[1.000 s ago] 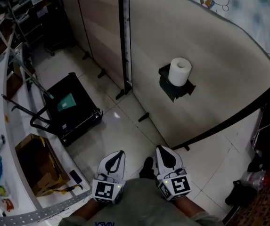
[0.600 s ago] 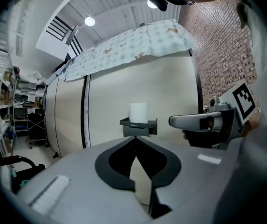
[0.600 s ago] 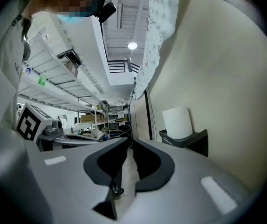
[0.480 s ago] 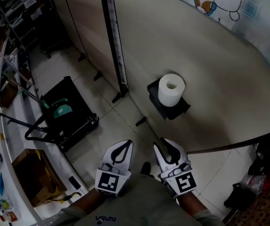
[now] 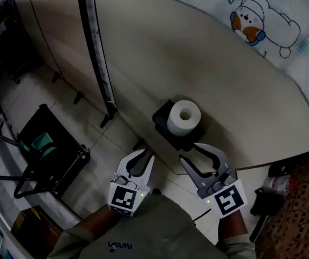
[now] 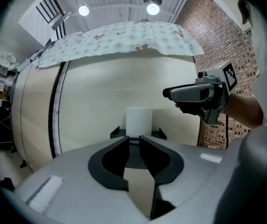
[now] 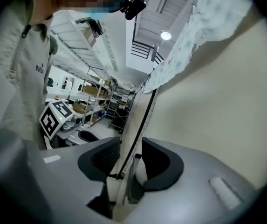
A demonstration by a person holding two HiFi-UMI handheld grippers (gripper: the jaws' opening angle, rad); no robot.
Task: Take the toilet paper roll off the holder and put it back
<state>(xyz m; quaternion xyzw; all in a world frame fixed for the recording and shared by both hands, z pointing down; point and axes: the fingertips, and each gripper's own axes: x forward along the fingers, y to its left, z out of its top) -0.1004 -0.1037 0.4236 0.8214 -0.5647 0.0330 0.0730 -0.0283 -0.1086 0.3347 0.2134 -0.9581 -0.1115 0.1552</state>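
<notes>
Jaws just opening and empty, left gripper (image 5: 145, 156) and right gripper (image 5: 189, 152) hover near toilet paper roll (image 5: 184, 117) standing on holder (image 5: 162, 124).

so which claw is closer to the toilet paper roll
Right. The right claw sits just below-right of the roll; the left claw is further down-left. Both have just been opening, nothing between them.

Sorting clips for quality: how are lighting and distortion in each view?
Head view: dim, dark at the edges, white paper roll stands out. Left gripper view: fisheye-bent, evenly lit, ceiling lamps glare. Right gripper view: fisheye too, panel bulging.
</notes>
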